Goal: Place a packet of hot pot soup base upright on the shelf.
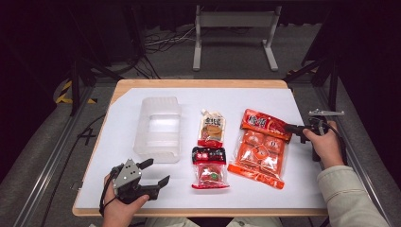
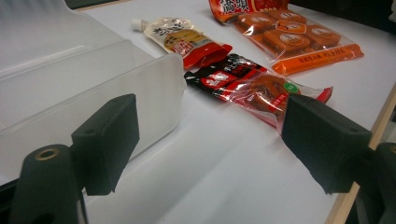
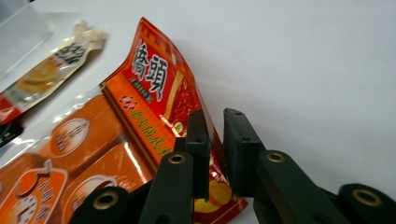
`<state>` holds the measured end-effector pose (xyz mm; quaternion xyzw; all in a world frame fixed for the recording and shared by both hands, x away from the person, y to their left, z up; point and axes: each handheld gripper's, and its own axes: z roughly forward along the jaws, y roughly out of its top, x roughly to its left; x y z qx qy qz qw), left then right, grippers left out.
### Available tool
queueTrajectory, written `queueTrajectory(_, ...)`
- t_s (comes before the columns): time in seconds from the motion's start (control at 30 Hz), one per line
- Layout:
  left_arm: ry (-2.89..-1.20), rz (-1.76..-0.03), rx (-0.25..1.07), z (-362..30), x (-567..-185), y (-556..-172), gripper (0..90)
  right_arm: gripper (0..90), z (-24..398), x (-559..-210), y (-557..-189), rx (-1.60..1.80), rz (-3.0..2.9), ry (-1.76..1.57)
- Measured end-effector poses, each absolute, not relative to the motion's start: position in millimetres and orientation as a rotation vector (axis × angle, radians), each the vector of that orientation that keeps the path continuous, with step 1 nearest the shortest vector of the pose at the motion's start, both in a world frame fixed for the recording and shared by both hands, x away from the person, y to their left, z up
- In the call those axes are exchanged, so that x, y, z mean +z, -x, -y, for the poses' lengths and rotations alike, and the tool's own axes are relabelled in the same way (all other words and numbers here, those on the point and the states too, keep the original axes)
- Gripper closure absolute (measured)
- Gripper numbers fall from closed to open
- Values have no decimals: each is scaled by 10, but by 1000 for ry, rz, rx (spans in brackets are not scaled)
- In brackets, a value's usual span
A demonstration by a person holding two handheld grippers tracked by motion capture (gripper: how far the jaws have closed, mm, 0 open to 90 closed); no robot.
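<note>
White paper is spread over the table point(image 1: 198, 84). By the right gripper point(image 3: 215, 140) the top corner of the orange packet point(image 1: 260, 146) is pinched, far right of the clear box point(image 1: 158, 127). Beside that box, the left gripper point(image 1: 156, 172) is held wide, with nothing in it.

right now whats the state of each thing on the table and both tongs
orange pack: lying flat, top edge lifted and pinched
right tongs: shut on the orange pack's top edge
left tongs: open, holding nothing, near the bin
bin: upright, empty, no lid on it
spout pouch: lying flat, untouched
red pack: lying flat, untouched
</note>
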<state>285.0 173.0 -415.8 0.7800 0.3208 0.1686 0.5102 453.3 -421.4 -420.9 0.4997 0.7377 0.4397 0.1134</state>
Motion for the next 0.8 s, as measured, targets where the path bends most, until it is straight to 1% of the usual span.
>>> queueTrajectory(0.1,-1883,-766,409,-1721,-4156,-2849,203,706,4172,-4226,-4537,1284,-2206,-1415)
queueTrajectory(0.23,-1884,-767,408,-1709,-4158,-2851,203,633,4068,-4265,-4563,1254,-2318,-1282)
queueTrajectory(0.3,-1886,-763,407,-1706,-4160,-2856,203,629,4001,-4302,-4577,1210,-2353,-1247)
queueTrajectory(0.33,-1884,-766,403,-1703,-4161,-2855,203,654,3974,-4315,-4584,1180,-2353,-1235)
queueTrajectory(0.37,-1884,-766,403,-1703,-4161,-2855,203,654,3974,-4315,-4584,1180,-2353,-1235)
queueTrajectory(0.43,-1886,-766,406,-1710,-4160,-2854,203,753,3963,-4308,-4595,1135,-2323,-1242)
queueTrajectory(0.47,-1884,-769,401,-1711,-4161,-2852,203,823,3972,-4307,-4601,1135,-2315,-1251)
queueTrajectory(0.5,-1879,-770,405,-1720,-4162,-2852,203,860,3974,-4316,-4601,1126,-2309,-1248)
queueTrajectory(0.53,-1879,-770,405,-1720,-4162,-2852,203,860,3974,-4316,-4601,1126,-2309,-1248)
queueTrajectory(0.63,-1875,-778,401,-1736,-4162,-2849,203,897,3939,-4282,-4592,1085,-2294,-1204)
queueTrajectory(0.8,-1857,-775,400,-1740,-4157,-2841,201,900,3961,-4160,-4542,1131,-2255,-1203)
